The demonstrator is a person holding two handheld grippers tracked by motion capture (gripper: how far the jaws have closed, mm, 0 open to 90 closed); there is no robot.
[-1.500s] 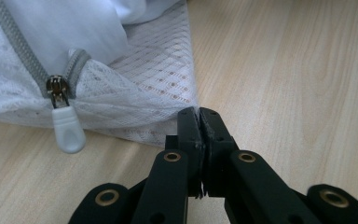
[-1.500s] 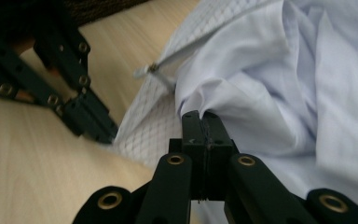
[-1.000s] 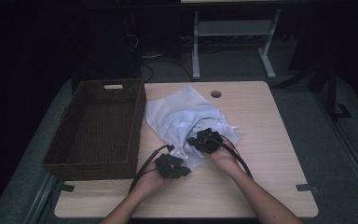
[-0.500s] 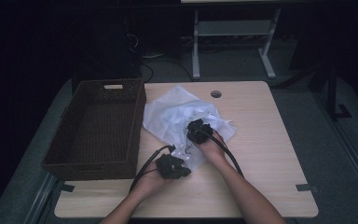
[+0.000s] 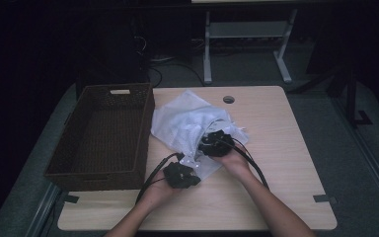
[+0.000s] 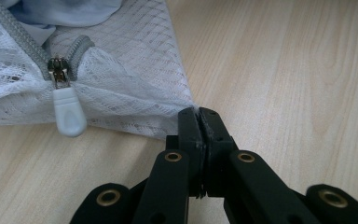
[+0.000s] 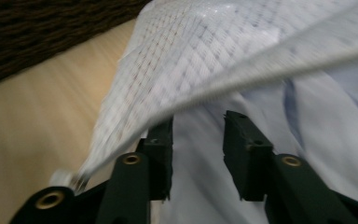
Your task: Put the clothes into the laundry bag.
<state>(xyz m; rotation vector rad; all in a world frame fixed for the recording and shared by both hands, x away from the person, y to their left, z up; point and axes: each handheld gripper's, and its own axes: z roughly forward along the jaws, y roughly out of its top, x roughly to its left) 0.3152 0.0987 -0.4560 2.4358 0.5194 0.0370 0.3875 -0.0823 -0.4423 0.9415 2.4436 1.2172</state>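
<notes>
Mesh laundry bag corner pinched in left hand-held gripper

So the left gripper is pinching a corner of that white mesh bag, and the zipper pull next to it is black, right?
Not quite: the zipper pull is white, hanging from a grey zipper, as the left gripper view shows. The rest holds: the left gripper is shut on a corner of the white mesh bag.
</notes>
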